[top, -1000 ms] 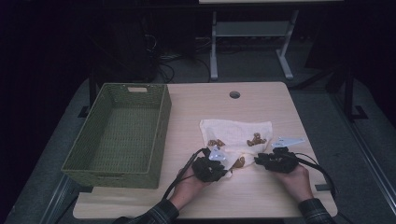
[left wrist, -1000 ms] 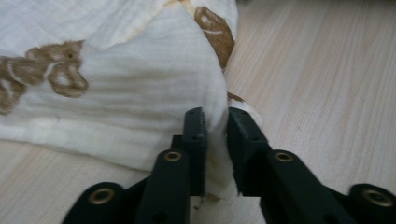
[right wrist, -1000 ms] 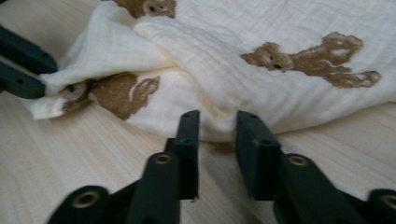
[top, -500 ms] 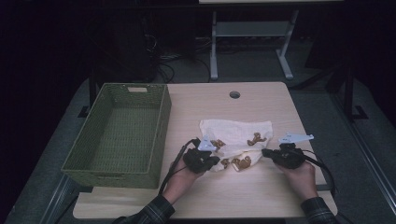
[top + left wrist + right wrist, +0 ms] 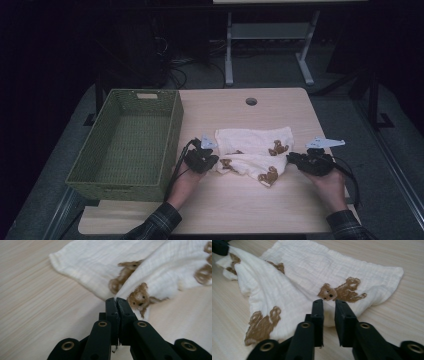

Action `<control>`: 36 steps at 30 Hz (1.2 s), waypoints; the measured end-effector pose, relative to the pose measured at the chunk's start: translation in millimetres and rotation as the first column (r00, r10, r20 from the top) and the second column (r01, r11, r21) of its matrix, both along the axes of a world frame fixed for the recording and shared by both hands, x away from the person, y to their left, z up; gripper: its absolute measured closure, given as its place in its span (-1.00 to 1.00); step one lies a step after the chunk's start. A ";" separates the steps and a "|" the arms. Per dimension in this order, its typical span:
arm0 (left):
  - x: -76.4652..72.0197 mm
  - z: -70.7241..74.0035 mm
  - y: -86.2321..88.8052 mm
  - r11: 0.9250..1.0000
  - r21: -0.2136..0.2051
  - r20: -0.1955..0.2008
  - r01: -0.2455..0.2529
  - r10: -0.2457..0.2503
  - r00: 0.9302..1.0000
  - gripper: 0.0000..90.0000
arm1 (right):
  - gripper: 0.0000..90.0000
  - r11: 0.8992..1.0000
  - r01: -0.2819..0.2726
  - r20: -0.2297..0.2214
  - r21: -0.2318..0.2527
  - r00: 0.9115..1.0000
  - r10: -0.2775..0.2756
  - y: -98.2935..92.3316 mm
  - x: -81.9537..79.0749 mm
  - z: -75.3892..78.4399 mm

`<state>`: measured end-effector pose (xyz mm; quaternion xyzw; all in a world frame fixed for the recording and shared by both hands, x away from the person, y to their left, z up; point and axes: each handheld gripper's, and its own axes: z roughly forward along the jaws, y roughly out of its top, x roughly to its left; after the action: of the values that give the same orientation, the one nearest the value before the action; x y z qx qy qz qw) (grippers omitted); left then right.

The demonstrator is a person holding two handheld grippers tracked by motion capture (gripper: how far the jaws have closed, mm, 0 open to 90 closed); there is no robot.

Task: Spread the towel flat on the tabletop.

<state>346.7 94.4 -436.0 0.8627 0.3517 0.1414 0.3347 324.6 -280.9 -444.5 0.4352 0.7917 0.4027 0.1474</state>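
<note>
A white cloth (image 5: pixel 255 142) printed with brown bears lies partly folded on the wooden table (image 5: pixel 250 210). My left gripper (image 5: pixel 215 162) is at the cloth's left end, and in the left gripper view (image 5: pixel 116 300) its jaws are shut on a raised corner of the cloth (image 5: pixel 150 270). My right gripper (image 5: pixel 291 159) is at the cloth's right end. Its jaws (image 5: pixel 329 302) have just been opening and stand slightly apart over the cloth's (image 5: pixel 312 270) edge, with nothing pinched between them.
A green woven basket (image 5: pixel 175 125) stands on the table's left side, close to my left hand. A round cable hole (image 5: pixel 251 101) sits near the far edge. Bare table lies in front of the cloth and to its right.
My left gripper has moved left and away from me with the cloth corner, drawing the bunched cloth out wider. My right gripper has shifted slightly right.
</note>
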 end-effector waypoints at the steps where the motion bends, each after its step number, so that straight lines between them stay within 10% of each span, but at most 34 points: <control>1: 0.9 0.1 1.7 1.000 -0.003 0.002 -0.014 0.014 1.000 0.95 | 0.63 1.000 -0.006 -0.003 0.013 1.000 0.006 -0.7 -2.2 0.4; 15: 0.2 -2.5 6.9 1.000 -0.023 -0.008 -0.012 0.012 1.000 0.90 | 0.49 0.989 -0.148 -0.128 0.003 0.981 0.147 34.2 -31.4 -21.0; 36: -0.2 -4.0 5.3 1.000 -0.025 -0.022 0.006 -0.006 1.000 0.90 | 0.37 0.982 -0.189 -0.065 -0.019 0.980 0.187 64.7 -22.9 -24.8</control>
<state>346.5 99.7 -439.9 0.8610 0.3546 0.1263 0.3420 301.7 -216.1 -469.3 0.3689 0.8385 0.3909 0.0895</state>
